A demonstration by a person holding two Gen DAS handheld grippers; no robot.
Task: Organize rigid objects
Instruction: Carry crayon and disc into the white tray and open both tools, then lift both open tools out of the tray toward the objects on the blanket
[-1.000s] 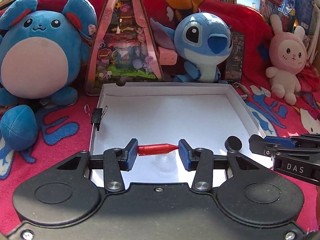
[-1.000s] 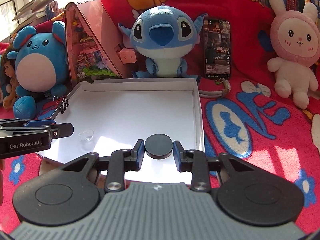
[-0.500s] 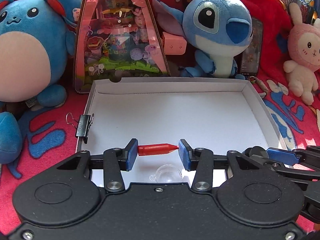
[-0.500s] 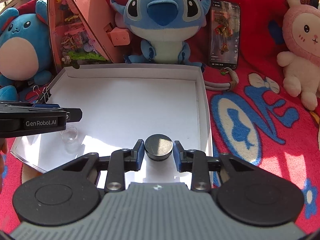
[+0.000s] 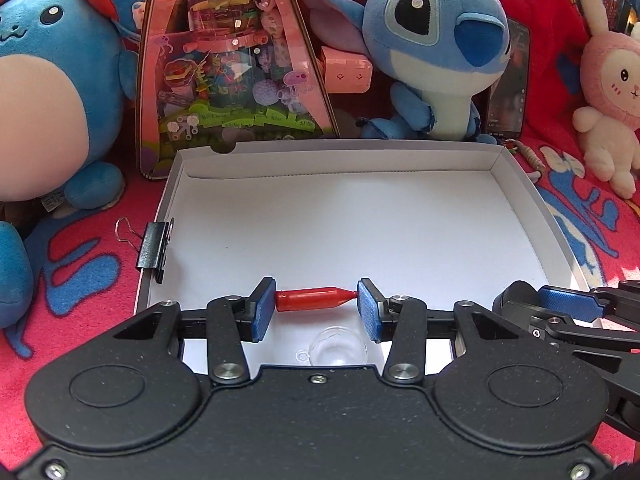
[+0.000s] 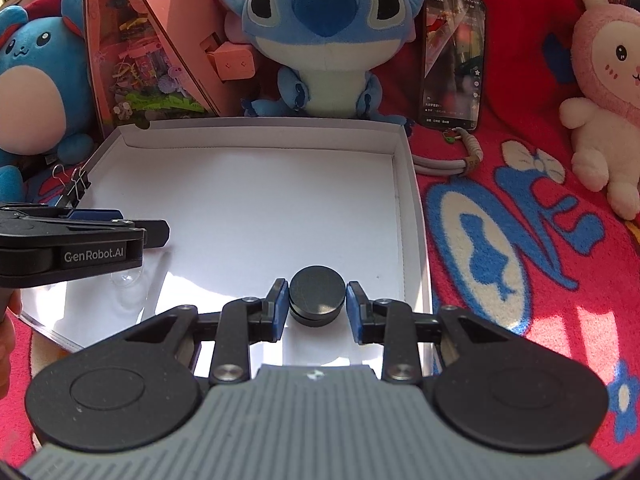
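My left gripper (image 5: 317, 305) is shut on a small red bullet-shaped piece (image 5: 316, 299), held crosswise over the near part of a shallow white box (image 5: 340, 150). A clear plastic dome (image 5: 338, 350) lies in the box just below it. My right gripper (image 6: 317, 306) is shut on a black round disc (image 6: 317, 295) over the box's (image 6: 404, 184) near right corner. The right gripper shows at the right edge of the left wrist view (image 5: 560, 304). The left gripper shows at the left of the right wrist view (image 6: 80, 236), with the dome (image 6: 126, 280) under it.
A black binder clip (image 5: 154, 246) sits on the box's left wall. Plush toys, a pink triangular toy box (image 5: 232, 68) and a phone (image 6: 454, 60) stand behind the box on a red patterned blanket. A corded strap (image 6: 452, 160) lies right of the box.
Both grippers have moved forward over the box, still holding their pieces. The clear dome now lies closer under the left gripper.
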